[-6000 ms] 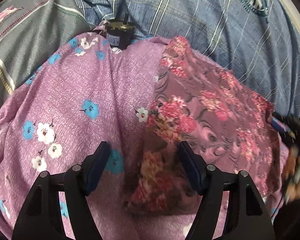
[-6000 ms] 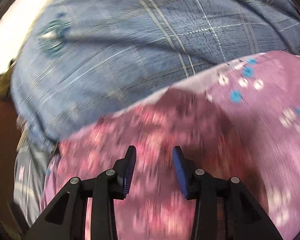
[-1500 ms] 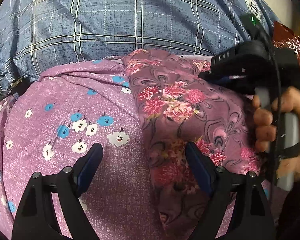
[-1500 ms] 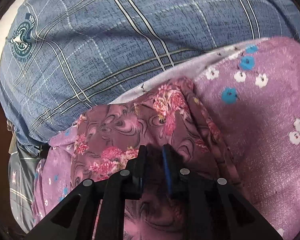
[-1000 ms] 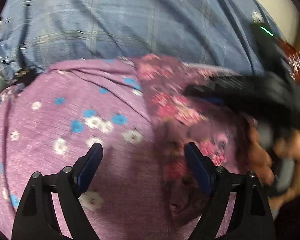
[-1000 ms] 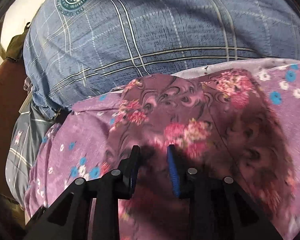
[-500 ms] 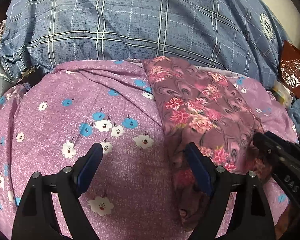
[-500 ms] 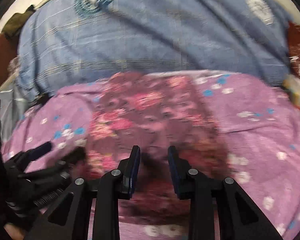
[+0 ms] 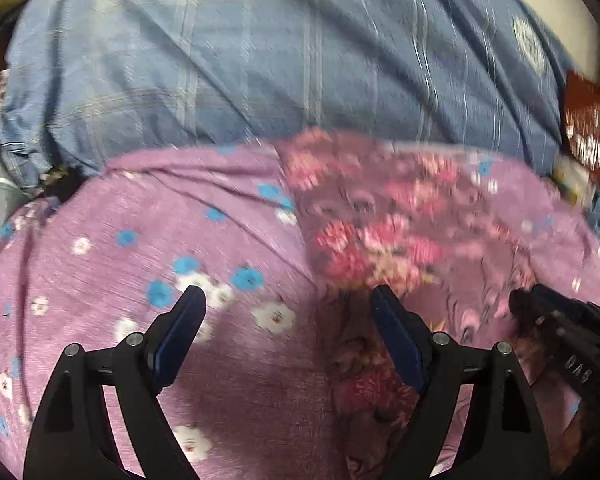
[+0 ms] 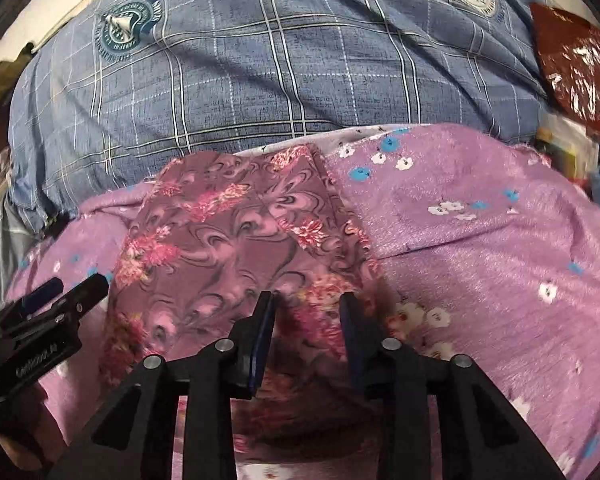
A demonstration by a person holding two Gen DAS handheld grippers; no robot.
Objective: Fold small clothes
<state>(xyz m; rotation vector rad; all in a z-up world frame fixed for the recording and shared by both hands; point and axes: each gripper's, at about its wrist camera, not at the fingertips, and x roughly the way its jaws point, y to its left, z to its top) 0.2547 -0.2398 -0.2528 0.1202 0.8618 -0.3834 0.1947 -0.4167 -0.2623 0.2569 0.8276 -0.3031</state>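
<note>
The left gripper [image 9: 288, 312] hangs wide open over the lilac blanket [image 9: 120, 264], gripping nothing. The rose-patterned cloth [image 10: 228, 248] lies flat on that blanket, below the blue checked quilt [image 10: 260, 60]. Over the cloth's near edge, the right gripper [image 10: 306, 312] has just been opening, its pads loose.

left gripper [image 9: 288, 320]: black frame | blue pads | silver screws | right gripper [image 10: 306, 320]: same build

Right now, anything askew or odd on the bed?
Slightly. The dark mauve rose-print garment lies as a skewed, creased strip on the lilac fleece blanket with blue and white flowers, its near end bunched under the right gripper, whose jaws have just been opening. Nothing torn or spilled. Left gripper open.
</note>
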